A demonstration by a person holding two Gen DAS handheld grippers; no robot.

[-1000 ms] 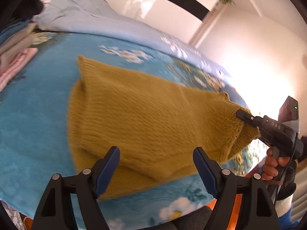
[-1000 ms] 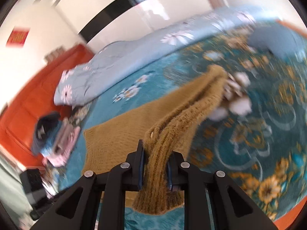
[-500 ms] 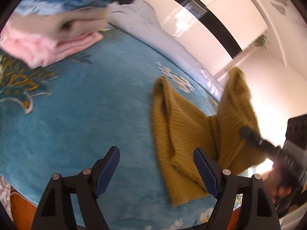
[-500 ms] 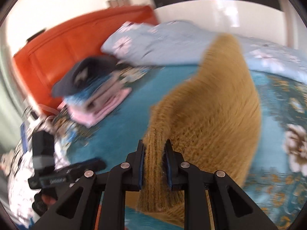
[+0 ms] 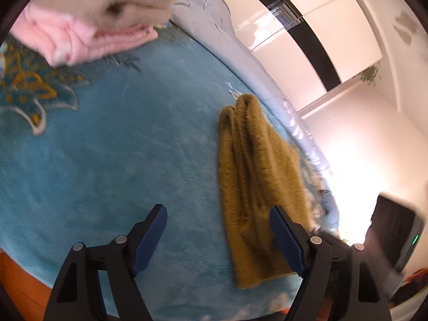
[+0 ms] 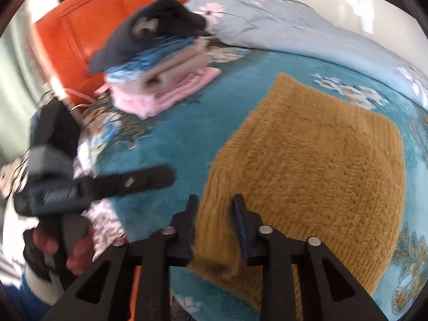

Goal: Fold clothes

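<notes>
The mustard knit sweater lies on the bed, filling the lower right of the right wrist view as a roughly square folded panel on the teal floral bedspread. Nearest the camera, at bottom centre, the right tool has its two fingers slightly apart with the sweater's near corner between them; the picture is blurred, and the cloth looks loose in the gap, not pinched. To the left, at mid-height, the left tool appears side-on, held in a hand, well apart from the sweater.

In the left wrist view, the left tool stands at the bottom with its blue-padded fingers wide apart and nothing between them. Just beyond its right finger, the sweater shows edge-on in the centre right of the frame, as a narrow bunch of folds.

Farther off, a stack of folded clothes sits in the upper left of the right wrist view, pink at the base, then beige and blue, with a dark garment on top. Behind it are a pale blue quilt and an orange headboard.

Judging by this, the fold looks nearly done. What likely remains is releasing the corner, perhaps one more fold, and moving the sweater to the stack.
</notes>
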